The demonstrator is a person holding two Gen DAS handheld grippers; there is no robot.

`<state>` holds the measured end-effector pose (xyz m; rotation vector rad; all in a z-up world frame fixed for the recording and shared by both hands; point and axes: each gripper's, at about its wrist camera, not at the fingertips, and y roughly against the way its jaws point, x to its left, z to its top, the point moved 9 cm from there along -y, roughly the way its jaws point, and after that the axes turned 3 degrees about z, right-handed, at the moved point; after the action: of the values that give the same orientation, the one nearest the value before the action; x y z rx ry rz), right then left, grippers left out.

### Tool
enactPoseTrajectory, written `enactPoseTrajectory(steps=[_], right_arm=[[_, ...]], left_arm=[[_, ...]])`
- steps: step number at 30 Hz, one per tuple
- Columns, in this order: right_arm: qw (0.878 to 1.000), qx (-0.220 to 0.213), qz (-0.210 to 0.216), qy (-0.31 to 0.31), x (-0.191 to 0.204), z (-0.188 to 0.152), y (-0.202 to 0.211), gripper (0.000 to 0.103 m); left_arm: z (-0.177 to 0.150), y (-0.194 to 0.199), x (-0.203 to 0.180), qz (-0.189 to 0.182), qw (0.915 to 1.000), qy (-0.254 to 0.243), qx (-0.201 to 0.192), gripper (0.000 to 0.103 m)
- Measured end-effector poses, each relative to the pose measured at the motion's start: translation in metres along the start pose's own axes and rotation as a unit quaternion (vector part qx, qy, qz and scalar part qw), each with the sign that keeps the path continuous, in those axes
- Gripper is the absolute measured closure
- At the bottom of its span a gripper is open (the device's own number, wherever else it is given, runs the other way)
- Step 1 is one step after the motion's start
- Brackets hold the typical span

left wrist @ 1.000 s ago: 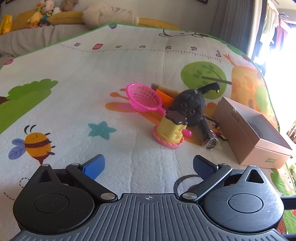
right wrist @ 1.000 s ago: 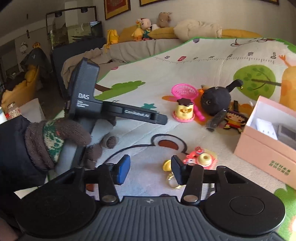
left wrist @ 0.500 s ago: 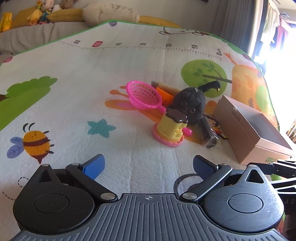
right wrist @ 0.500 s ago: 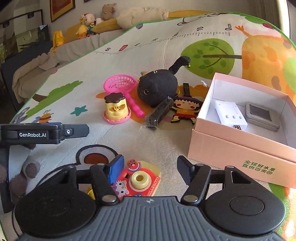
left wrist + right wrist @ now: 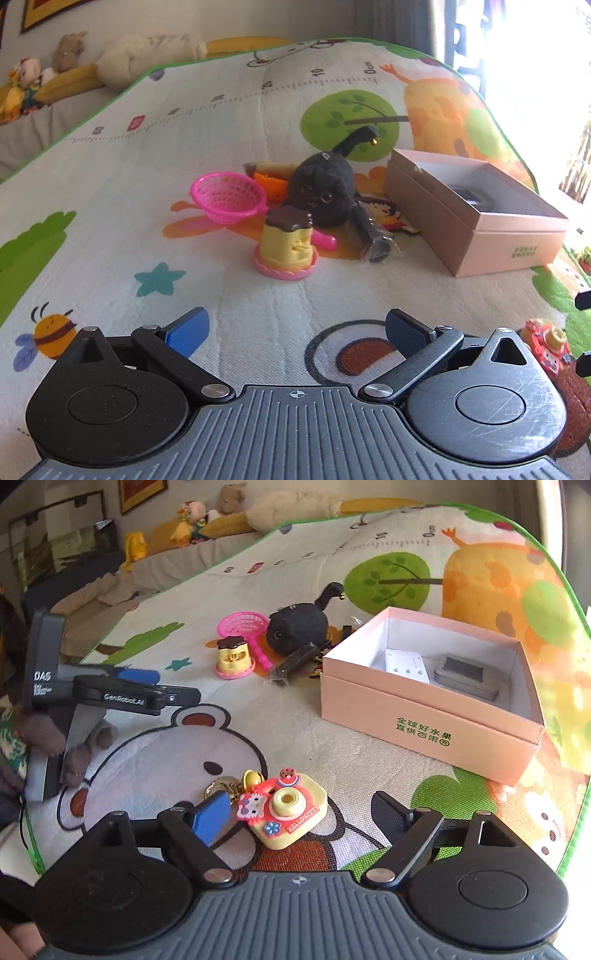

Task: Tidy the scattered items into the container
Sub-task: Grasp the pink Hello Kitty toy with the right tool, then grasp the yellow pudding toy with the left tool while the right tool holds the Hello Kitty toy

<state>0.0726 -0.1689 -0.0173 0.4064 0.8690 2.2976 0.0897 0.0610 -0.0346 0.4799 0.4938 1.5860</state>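
A pink open box (image 5: 432,709) sits on the play mat, at the right in the left wrist view (image 5: 476,229). It holds a white adapter (image 5: 406,662) and a grey tin (image 5: 465,675). A yellow toy camera keychain (image 5: 284,808) lies on the mat between the pads of my right gripper (image 5: 301,814). Those jaws are opening and the pads do not press on it. Farther off are a black plush cat (image 5: 321,192), a pink net (image 5: 229,195), a yellow pudding toy (image 5: 286,243) and a wrapped black bar (image 5: 369,232). My left gripper (image 5: 295,328) is open over bare mat.
A gloved hand (image 5: 40,731) holds the left gripper at the mat's left edge in the right wrist view. Plush toys and cushions (image 5: 147,55) line a grey couch behind the mat. A flat cartoon figure (image 5: 391,218) lies by the box.
The right gripper's jaws have widened around the toy camera, and its view has swung so the box sits closer. The left gripper has rolled and shifted, bringing the toys nearer.
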Motion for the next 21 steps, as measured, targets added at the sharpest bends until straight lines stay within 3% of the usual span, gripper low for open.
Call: enactPoseTrajectory(steps=[5,10,12,17,21], right_arm=[[0.998,0.034,0.059,-0.009,0.029,-0.012,-0.014,0.019],[0.989,-0.005,0.144,0.032,0.09,-0.003,-0.015,0.018],[0.989,-0.024,0.131,0.072,0.102,0.004,-0.009,0.016],[0.993,-0.039,0.005,0.11,0.072,0.009,-0.011,0.014],[0.997,-0.017,0.001,0.076,0.04,0.006,-0.026,0.016]], left_arm=[[-0.004,0.01,-0.022,-0.025,0.9996,-0.011,0.006,0.0],[0.002,0.014,-0.022,-0.008,0.9999,-0.014,0.005,0.0],[0.003,0.017,-0.019,0.001,0.9998,-0.021,0.005,0.0],[-0.003,0.019,-0.013,-0.004,0.9999,-0.008,0.01,0.0],[-0.011,0.015,-0.017,-0.02,0.9996,-0.001,0.021,0.0]])
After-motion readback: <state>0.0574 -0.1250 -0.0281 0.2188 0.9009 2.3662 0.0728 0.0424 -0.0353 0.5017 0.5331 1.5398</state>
